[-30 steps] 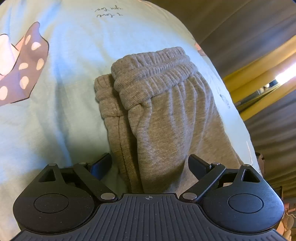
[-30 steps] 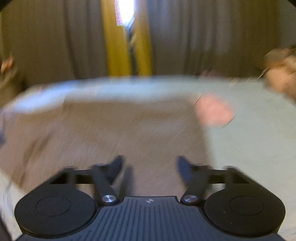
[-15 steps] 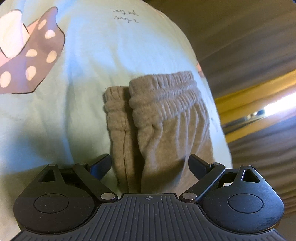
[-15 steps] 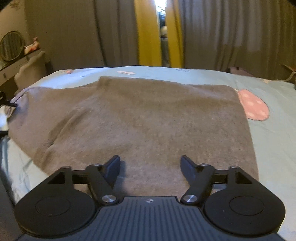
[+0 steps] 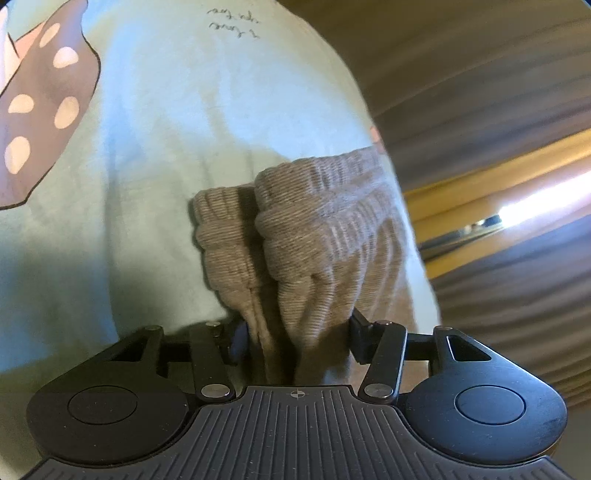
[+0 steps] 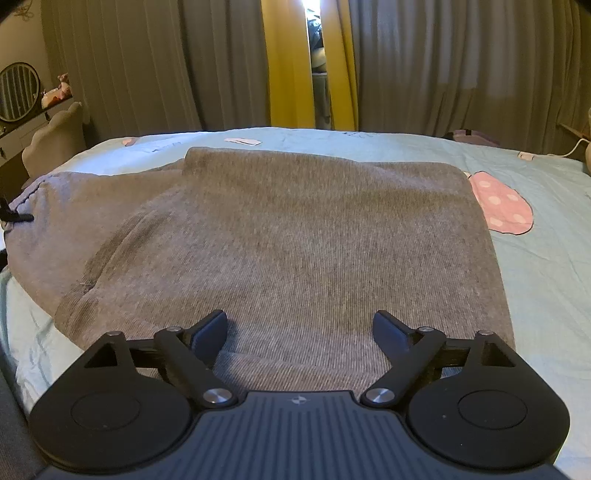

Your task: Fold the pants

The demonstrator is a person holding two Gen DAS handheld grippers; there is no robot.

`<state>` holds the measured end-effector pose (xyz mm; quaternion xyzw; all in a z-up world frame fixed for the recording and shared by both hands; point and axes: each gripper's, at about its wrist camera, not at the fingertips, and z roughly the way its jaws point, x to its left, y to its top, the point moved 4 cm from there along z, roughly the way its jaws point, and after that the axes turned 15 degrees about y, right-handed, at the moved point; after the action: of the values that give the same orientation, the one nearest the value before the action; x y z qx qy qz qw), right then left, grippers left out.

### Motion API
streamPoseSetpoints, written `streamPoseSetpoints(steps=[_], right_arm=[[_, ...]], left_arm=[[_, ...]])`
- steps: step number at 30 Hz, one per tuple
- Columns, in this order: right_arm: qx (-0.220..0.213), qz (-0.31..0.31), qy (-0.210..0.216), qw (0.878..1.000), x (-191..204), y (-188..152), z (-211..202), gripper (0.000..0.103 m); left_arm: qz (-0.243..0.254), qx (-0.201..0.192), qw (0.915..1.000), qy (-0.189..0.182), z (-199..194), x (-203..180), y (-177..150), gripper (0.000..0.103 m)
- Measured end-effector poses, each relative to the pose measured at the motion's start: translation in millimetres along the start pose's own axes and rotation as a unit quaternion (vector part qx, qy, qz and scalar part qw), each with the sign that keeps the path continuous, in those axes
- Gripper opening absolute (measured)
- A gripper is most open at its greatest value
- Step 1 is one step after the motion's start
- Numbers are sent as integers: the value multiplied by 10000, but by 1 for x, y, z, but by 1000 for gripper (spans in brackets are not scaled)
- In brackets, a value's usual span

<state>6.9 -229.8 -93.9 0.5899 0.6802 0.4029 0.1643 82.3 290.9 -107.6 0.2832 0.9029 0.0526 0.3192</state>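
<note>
The grey ribbed-knit pants (image 6: 288, 236) lie on the pale green bed sheet (image 6: 546, 258), seemingly already doubled over. The left hand-held gripper (image 5: 295, 332) pinches their bunched waistband end; the right hand-held gripper (image 6: 300, 326) hovers spread. Further folds likely remain.

The pants (image 5: 314, 236) are blurred toward the waistband; the handwriting (image 5: 232, 23) on the sheet cannot be read.
</note>
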Motion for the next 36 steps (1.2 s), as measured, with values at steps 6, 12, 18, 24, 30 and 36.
streamPoseSetpoints(steps=[6, 12, 18, 24, 30, 36], right_arm=[[3, -23, -8, 10000, 1, 0, 2, 91], [-179, 274, 21, 9995, -6, 4, -10, 91], [-618, 583, -22, 9964, -20, 11, -30, 91], [-989, 898, -148, 9909, -38, 15, -48, 91], [-1184, 1201, -99, 9856, -52, 13, -60, 91], [-1212, 1437, 58, 9821, -59, 12, -60, 91]], left_arm=[[337, -56, 9984, 445, 3, -28, 3, 38], [672, -455, 9967, 95, -35, -50, 4, 24], [2228, -1374, 9646, -327, -100, -123, -34, 22], [4303, -1592, 8810, -1158, -141, -210, -156, 22], [5719, -953, 8098, -904, -97, -233, -280, 28], [6657, -513, 7424, -557, -78, -218, -344, 74]])
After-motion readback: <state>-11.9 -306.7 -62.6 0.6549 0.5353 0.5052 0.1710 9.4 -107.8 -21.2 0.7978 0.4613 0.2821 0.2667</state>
